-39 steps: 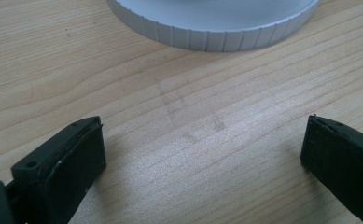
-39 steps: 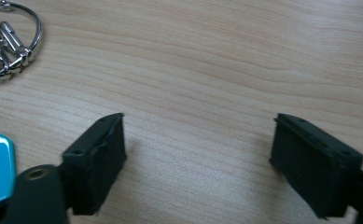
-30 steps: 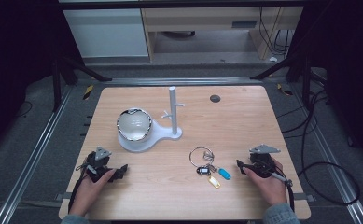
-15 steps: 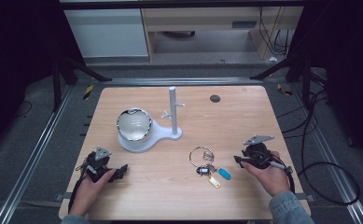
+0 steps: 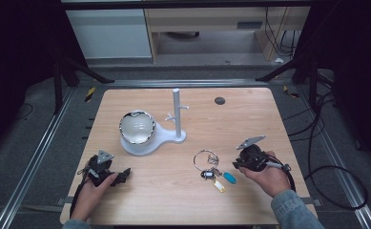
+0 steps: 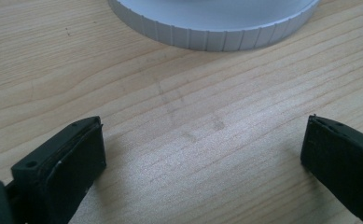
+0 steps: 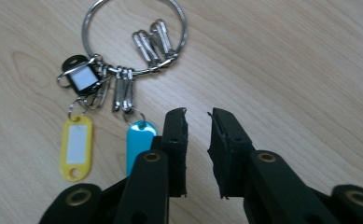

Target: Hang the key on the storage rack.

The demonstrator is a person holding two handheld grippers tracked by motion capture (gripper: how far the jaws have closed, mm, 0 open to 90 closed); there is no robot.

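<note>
No writing can be read anywhere; the paper slips in the key tags [image 7: 77,145] are blank.

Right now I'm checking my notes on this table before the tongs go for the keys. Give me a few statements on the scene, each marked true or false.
1. The key ring lies flat on the wooden table. True.
2. The right tongs are clamped on the blue tag. False: a narrow gap shows between the jaws, nothing is in it, and the tag lies beside them.
3. The left tongs stand wide apart over bare wood. True.
4. The key ring hangs from a peg of the white stand. False: it lies on the table, apart from the stand.
5. A yellow tag is on the ring. True.
</note>
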